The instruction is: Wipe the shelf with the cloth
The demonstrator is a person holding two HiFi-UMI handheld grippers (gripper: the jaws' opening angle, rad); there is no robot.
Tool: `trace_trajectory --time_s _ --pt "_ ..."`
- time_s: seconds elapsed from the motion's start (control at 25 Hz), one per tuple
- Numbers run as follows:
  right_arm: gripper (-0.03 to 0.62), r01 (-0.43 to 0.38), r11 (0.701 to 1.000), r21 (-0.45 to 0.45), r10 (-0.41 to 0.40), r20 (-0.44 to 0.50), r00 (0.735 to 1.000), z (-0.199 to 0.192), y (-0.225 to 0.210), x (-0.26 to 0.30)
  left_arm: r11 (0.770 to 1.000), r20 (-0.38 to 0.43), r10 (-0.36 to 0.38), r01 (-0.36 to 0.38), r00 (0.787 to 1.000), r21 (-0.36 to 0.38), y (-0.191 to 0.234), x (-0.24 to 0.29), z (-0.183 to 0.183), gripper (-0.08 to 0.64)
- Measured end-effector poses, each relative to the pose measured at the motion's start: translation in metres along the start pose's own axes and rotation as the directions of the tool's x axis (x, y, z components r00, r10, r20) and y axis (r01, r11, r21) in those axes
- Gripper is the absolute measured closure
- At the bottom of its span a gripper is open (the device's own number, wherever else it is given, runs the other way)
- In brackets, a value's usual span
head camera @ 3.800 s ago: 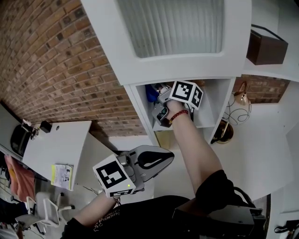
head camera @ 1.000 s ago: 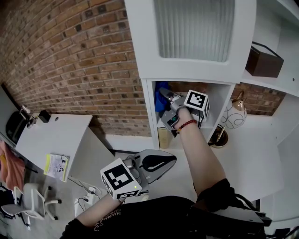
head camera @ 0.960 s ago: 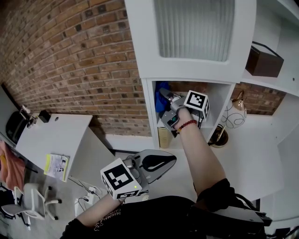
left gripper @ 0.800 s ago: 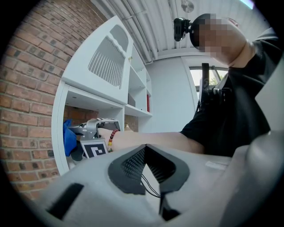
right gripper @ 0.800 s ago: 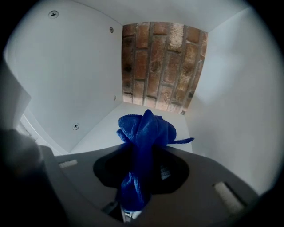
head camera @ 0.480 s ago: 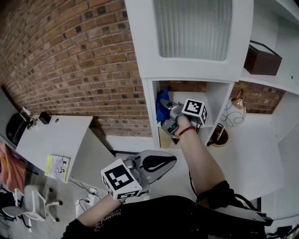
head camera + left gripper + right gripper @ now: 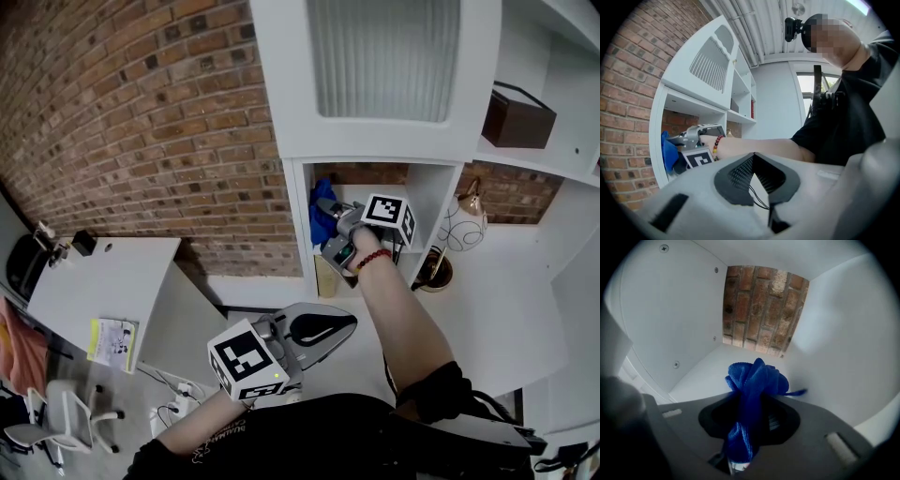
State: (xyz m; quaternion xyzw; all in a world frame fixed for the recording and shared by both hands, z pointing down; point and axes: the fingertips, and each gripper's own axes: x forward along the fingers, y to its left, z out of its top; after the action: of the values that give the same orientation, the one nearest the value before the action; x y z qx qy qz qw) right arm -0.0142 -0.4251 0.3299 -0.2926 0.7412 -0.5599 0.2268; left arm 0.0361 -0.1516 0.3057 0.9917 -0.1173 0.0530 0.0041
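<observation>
My right gripper point(image 7: 326, 214) reaches into a white shelf cubby point(image 7: 417, 202) and is shut on a bunched blue cloth point(image 7: 317, 217). In the right gripper view the cloth point(image 7: 754, 385) bulges out past the jaws, over the cubby's white floor point(image 7: 710, 373), with brick at the back. The cloth point(image 7: 669, 153) also shows in the left gripper view, near the cubby's left wall. My left gripper point(image 7: 323, 328) hangs low in front of my body, well below the shelf, its jaws shut with nothing between them.
A dark brown box point(image 7: 517, 114) sits on the upper right shelf. A round wire-pattern vase point(image 7: 463, 225) and a brass bowl point(image 7: 433, 272) stand right of the cubby. A ribbed-glass cabinet door point(image 7: 384, 56) is above. A white desk point(image 7: 94, 291) stands at left by the brick wall.
The right gripper with the cloth has slid slightly left and toward the cubby's front. The left gripper has stayed where it was.
</observation>
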Motion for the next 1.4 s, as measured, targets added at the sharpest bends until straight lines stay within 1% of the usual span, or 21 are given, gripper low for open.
trace_trajectory --time_s 0.08,0.12,0.2,0.28,0.36,0.48,0.56,0.68,0.8,0.92,1.08,1.24,1.4 --pt "0.489 -0.089 0.996 -0.001 0.089 0.016 0.996 0.007 0.032 -0.001 1.000 0.008 -0.004 0.004 1.000 0.006 -0.001 -0.001 0.003 0.558" --pt "0.489 -0.128 0.992 -0.020 0.129 0.024 0.991 0.010 0.049 -0.003 1.000 0.010 -0.006 0.006 1.000 0.009 -0.001 -0.002 0.004 0.558" --pt "0.489 -0.177 0.980 -0.095 0.181 0.033 0.983 0.012 0.080 -0.007 1.000 0.016 -0.007 0.007 1.000 0.012 -0.002 -0.004 0.007 0.558" --pt "0.489 -0.186 0.965 -0.186 0.196 0.037 0.980 0.012 0.099 -0.012 1.000 0.023 -0.004 0.004 1.000 0.012 -0.002 -0.005 0.009 0.558" --pt "0.489 -0.185 0.952 -0.246 0.200 0.039 0.979 0.011 0.109 -0.015 1.000 0.030 -0.002 0.002 1.000 0.014 -0.002 -0.006 0.011 0.558" --pt "0.489 -0.186 0.948 -0.257 0.201 0.035 0.979 0.009 0.108 -0.015 1.000 0.032 -0.002 0.001 0.999 0.013 -0.005 -0.005 0.010 0.558" --pt "0.489 -0.174 0.952 -0.253 0.189 0.036 0.981 0.008 0.100 -0.014 1.000 0.027 0.001 -0.001 1.000 0.012 -0.005 -0.005 0.009 0.558" --pt "0.489 -0.128 0.962 -0.243 0.141 0.038 0.989 0.006 0.078 -0.011 1.000 0.026 0.006 -0.007 1.000 0.005 -0.004 -0.005 0.006 0.558" --pt "0.489 -0.094 0.976 -0.196 0.103 0.037 0.994 0.000 0.054 -0.010 1.000 0.020 0.010 -0.010 1.000 -0.001 -0.005 -0.006 0.003 0.558" --pt "0.489 -0.066 0.985 -0.163 0.073 0.037 0.997 -0.005 0.034 -0.010 1.000 0.015 0.012 -0.012 1.000 -0.006 -0.004 -0.006 0.002 0.558" --pt "0.489 -0.018 0.990 -0.137 0.023 0.032 0.999 -0.014 0.010 -0.011 1.000 0.020 0.009 -0.009 1.000 -0.014 -0.004 -0.004 -0.001 0.558" --pt "0.489 0.040 0.990 -0.137 -0.036 0.029 0.999 -0.021 -0.010 -0.014 1.000 0.018 0.000 0.001 1.000 -0.021 -0.005 -0.001 -0.002 0.558" --pt "0.489 0.080 0.992 -0.097 -0.080 0.009 0.997 -0.024 -0.021 -0.014 1.000 0.021 -0.009 0.010 1.000 -0.025 -0.006 0.000 -0.001 0.558"
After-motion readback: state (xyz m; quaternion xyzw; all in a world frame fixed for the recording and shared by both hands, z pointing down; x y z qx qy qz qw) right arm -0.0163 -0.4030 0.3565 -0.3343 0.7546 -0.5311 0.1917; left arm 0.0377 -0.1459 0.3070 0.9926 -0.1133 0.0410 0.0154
